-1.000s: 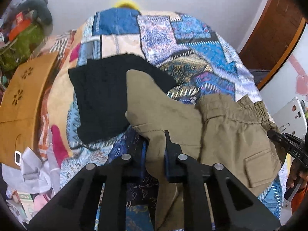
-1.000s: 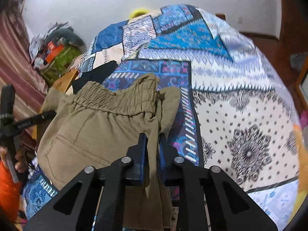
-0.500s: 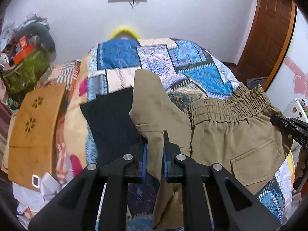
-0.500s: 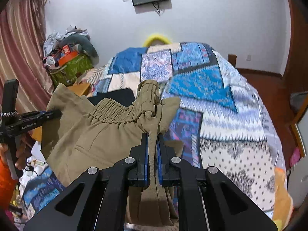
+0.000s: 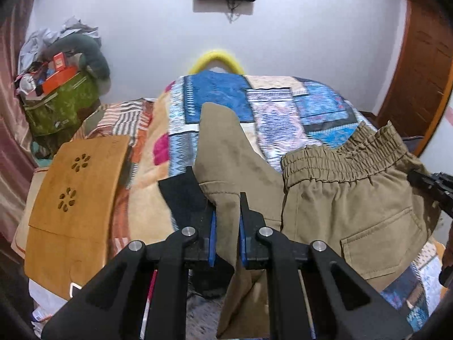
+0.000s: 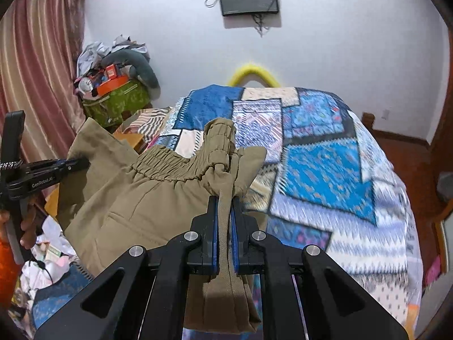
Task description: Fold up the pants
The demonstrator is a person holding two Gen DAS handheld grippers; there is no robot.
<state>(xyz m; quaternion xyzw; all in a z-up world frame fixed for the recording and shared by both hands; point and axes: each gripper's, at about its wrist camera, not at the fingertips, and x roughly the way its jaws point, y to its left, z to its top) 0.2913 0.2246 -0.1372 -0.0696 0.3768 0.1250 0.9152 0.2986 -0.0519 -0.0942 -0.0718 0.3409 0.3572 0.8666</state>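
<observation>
Lifted clear of the bed since the earlier frames, the khaki pants [image 5: 354,212] now hang between both grippers above the patchwork bedspread [image 5: 283,107], with the wall and its screen risen into both views. Left gripper [image 5: 228,226]: jaws clamped narrow on a leg-side fold. Right gripper [image 6: 224,221]: jaws clamped narrow on bunched waistband fabric. Risk 1: each grip holds only a thin edge, so a quick swing could pull the cloth from the pads. Risk 2: the waistband is twisted at the right gripper, so laying it down as is would set a crooked fold. Risk 3: the dangling leg could drag the black garment [image 5: 184,195] lying below it.
</observation>
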